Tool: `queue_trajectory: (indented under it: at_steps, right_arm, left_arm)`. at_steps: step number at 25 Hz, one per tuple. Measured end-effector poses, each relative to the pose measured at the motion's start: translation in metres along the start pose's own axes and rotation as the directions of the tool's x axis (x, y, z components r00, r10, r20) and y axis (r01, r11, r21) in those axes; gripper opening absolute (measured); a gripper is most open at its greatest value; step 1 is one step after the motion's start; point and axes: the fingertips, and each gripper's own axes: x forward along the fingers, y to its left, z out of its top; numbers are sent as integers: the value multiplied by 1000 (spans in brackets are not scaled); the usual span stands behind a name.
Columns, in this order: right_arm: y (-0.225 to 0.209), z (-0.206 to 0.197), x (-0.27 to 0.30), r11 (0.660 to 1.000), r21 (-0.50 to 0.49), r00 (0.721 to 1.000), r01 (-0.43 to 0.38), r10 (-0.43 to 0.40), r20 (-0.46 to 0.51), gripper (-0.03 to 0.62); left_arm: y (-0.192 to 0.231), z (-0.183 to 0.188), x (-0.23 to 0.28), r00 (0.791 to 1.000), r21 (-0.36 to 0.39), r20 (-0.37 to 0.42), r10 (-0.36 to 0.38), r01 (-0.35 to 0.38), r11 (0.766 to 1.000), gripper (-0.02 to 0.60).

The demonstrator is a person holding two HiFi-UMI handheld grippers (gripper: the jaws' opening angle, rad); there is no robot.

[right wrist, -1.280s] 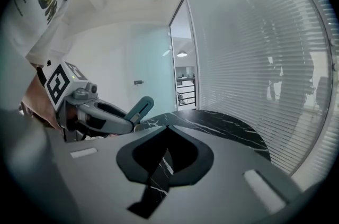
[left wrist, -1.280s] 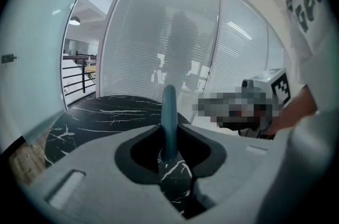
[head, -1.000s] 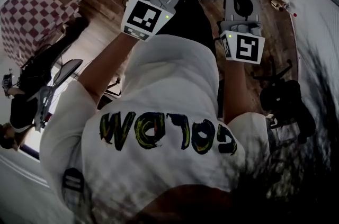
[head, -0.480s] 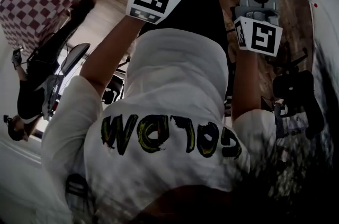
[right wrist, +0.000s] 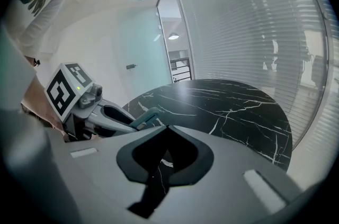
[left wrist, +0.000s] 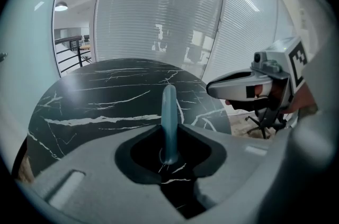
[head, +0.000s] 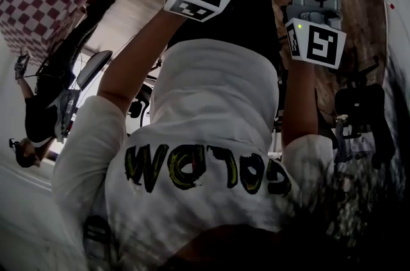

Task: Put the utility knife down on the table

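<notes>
Holding of utility knife (left wrist: 169, 112) over the round table (left wrist: 95, 106), near edge.

The blue knife is clamped between the jaws of the left gripper (left wrist: 169, 138). Its body stands out beyond them toward the centre of the black, white-veined top, and it is not laid down on it. The right gripper (right wrist: 169, 126) is seen with its jaw tips met and nothing between them, held just beside the left one at the same edge. A curved glass wall (left wrist: 175, 11) with blinds is noted behind the table.
</notes>
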Motion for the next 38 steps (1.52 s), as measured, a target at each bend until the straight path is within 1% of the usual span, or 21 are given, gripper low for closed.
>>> queue_trajectory:
  at_steps: [3, 7, 14, 23, 27, 34, 38]
  right_arm:
    - [-1, -9, 4, 1000, 8, 1000, -2, 2, -10, 2]
    - [-1, -18, 8, 1000, 23, 1000, -4, 4, -22, 2]
    - [5, -28, 11, 999, 30, 999, -18, 19, -37, 2]
    - [4, -37, 12, 999, 40, 998, -33, 35, -46, 2]
    - [7, -38, 10, 998, 39, 998, -38, 40, -52, 2]
    - [8, -39, 9, 998, 38, 997, -45, 47, -54, 2]
    - [9, -37, 7, 998, 37, 998, -46, 48, -52, 2]
  left_arm:
    - [-1, -12, 14, 999, 7, -39, -11, 11, 1000, 95]
    - [-2, -23, 23, 997, 18, -76, -2, 4, 1000, 95]
    - [1, -30, 29, 994, 16, -109, 16, -14, 1000, 95]
    - [3, -48, 40, 984, 25, -177, 28, -24, 999, 97]
    - [1, -51, 40, 984, 10, -177, 20, -19, 1000, 89]
    - [0, -52, 41, 983, 20, -181, 26, -23, 1000, 91]
    - [-1, -52, 40, 984, 19, -178, 21, -18, 1000, 111]
